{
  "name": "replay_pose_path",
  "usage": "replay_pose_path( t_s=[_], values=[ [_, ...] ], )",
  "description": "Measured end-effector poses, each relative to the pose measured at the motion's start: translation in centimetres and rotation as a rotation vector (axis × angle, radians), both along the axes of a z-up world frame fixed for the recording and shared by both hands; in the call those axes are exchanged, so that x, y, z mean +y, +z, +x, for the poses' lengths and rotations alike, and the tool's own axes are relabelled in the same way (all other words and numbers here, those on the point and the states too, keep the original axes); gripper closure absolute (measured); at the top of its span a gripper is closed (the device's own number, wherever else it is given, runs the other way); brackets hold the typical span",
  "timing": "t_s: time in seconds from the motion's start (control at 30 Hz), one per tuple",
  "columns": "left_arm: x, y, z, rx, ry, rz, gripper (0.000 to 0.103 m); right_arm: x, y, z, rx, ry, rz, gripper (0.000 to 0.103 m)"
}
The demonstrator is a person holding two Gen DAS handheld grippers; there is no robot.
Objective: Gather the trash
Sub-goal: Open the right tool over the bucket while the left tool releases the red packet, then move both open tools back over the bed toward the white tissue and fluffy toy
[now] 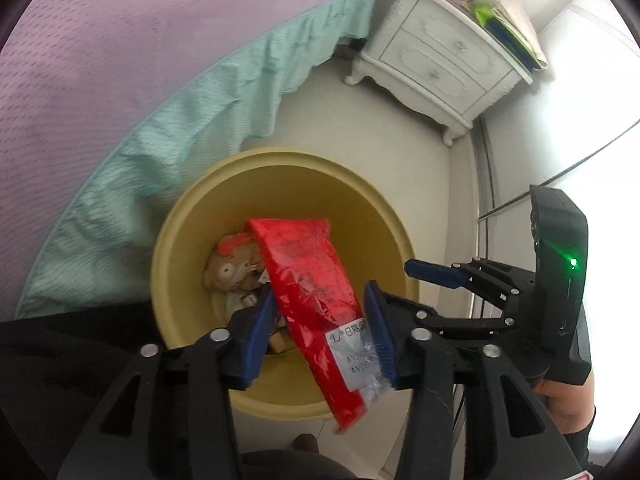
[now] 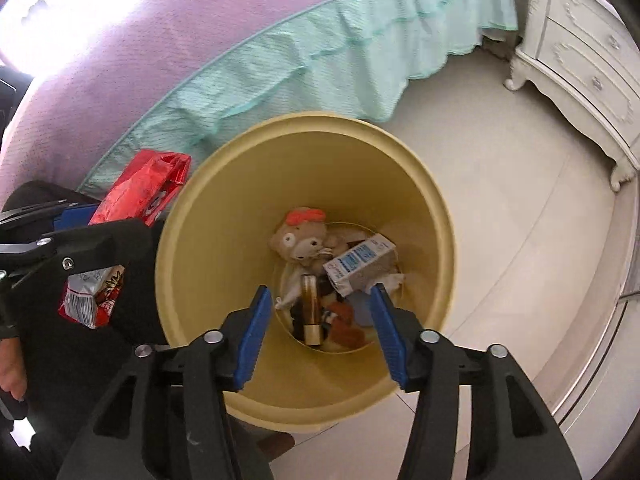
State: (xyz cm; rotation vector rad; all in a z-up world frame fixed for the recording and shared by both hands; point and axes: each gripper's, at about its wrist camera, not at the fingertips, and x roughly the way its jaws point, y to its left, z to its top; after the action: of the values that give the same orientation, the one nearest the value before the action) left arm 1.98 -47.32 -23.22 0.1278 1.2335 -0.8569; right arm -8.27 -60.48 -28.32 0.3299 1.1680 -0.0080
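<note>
A yellow trash bin (image 1: 372,208) stands on the floor by the bed; it also shows in the right wrist view (image 2: 208,216). My left gripper (image 1: 320,332) is open, with a red snack wrapper (image 1: 308,280) between its fingers, over the bin's mouth. The wrapper touches the right finger; whether it is held I cannot tell. In the right wrist view the wrapper (image 2: 140,188) sits left of the bin rim. My right gripper (image 2: 320,332) is open and empty above the bin. Inside lie a plush toy (image 2: 298,240), a small carton (image 2: 360,264) and other trash.
A bed with a purple cover (image 1: 120,40) and teal skirt (image 1: 168,128) runs along the left. A white nightstand (image 1: 440,60) with books stands at the back right. The right gripper's body (image 1: 560,280) is to the right of the bin. The floor is pale tile.
</note>
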Motion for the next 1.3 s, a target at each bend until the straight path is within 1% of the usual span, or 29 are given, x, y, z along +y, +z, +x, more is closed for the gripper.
replay_pose_path(
  t_s=[0.07, 0.17, 0.33, 0.43, 0.57, 0.63, 0.7, 0.73, 0.77, 0.83, 0.9, 0.93, 0.97, 1.0, 1.03, 1.1, 1.13, 1.2, 1.3],
  values=[
    [-0.3, -0.3, 0.0, 0.022, 0.001, -0.006, 0.031, -0.5, -0.1, -0.4, 0.003, -0.017, -0.009, 0.048],
    [-0.2, -0.5, 0.2, 0.070, 0.006, -0.031, 0.030, -1.0, -0.1, -0.7, 0.005, -0.025, -0.010, 0.047],
    [0.9, 0.3, 0.3, 0.050, 0.030, -0.042, 0.029, -0.4, 0.5, -0.4, -0.009, -0.010, -0.018, 0.046],
    [2.0, 1.3, 0.3, 0.020, 0.049, -0.052, 0.029, 0.5, 1.1, 0.2, -0.018, 0.013, -0.035, 0.044],
    [3.5, 3.3, 0.0, -0.043, 0.063, -0.065, 0.029, 1.9, 2.3, 0.9, -0.041, 0.047, -0.050, 0.042],
    [4.9, 4.6, -0.1, -0.079, 0.085, -0.081, 0.027, 2.6, 3.4, 1.2, -0.070, 0.059, -0.051, 0.042],
    [6.5, 5.8, -0.3, -0.112, 0.113, -0.100, 0.025, 3.3, 4.7, 1.4, -0.114, 0.075, -0.026, 0.040],
    [7.9, 6.7, -0.5, -0.138, 0.136, -0.113, 0.025, 3.9, 5.6, 1.5, -0.140, 0.084, -0.018, 0.039],
    [9.1, 7.5, -0.6, -0.163, 0.163, -0.119, 0.024, 4.4, 6.4, 1.8, -0.163, 0.098, -0.014, 0.035],
    [11.8, 9.0, -0.7, -0.205, 0.214, -0.131, 0.022, 6.5, 8.6, 2.4, -0.220, 0.159, -0.024, 0.033],
    [14.8, 10.7, -0.8, -0.249, 0.274, -0.143, 0.015, 8.7, 10.6, 3.0, -0.270, 0.219, -0.030, 0.023],
    [16.0, 11.4, -0.9, -0.270, 0.301, -0.143, 0.012, 9.9, 11.7, 3.4, -0.298, 0.255, -0.029, 0.022],
    [17.6, 12.1, -0.9, -0.297, 0.339, -0.138, 0.009, 11.2, 12.8, 3.7, -0.324, 0.291, -0.030, 0.021],
    [19.0, 12.8, -1.0, -0.325, 0.375, -0.131, 0.008, 12.6, 13.9, 4.2, -0.352, 0.327, -0.032, 0.015],
    [20.8, 13.7, -1.1, -0.357, 0.420, -0.120, 0.008, 13.9, 14.9, 4.6, -0.380, 0.353, -0.032, 0.013],
    [23.6, 14.8, -1.1, -0.392, 0.491, -0.097, 0.007, 16.5, 16.8, 5.6, -0.425, 0.416, -0.013, 0.009],
    [25.4, 15.4, -1.1, -0.405, 0.538, -0.089, 0.004, 17.7, 17.6, 6.0, -0.443, 0.441, -0.002, 0.008],
    [29.1, 16.6, -1.1, -0.430, 0.629, -0.098, 0.004, 20.4, 19.0, 7.2, -0.470, 0.492, 0.020, 0.008],
    [33.3, 17.7, -1.1, -0.455, 0.735, -0.078, 0.004, 24.3, 20.9, 9.0, -0.491, 0.541, 0.047, 0.008]
  ],
)
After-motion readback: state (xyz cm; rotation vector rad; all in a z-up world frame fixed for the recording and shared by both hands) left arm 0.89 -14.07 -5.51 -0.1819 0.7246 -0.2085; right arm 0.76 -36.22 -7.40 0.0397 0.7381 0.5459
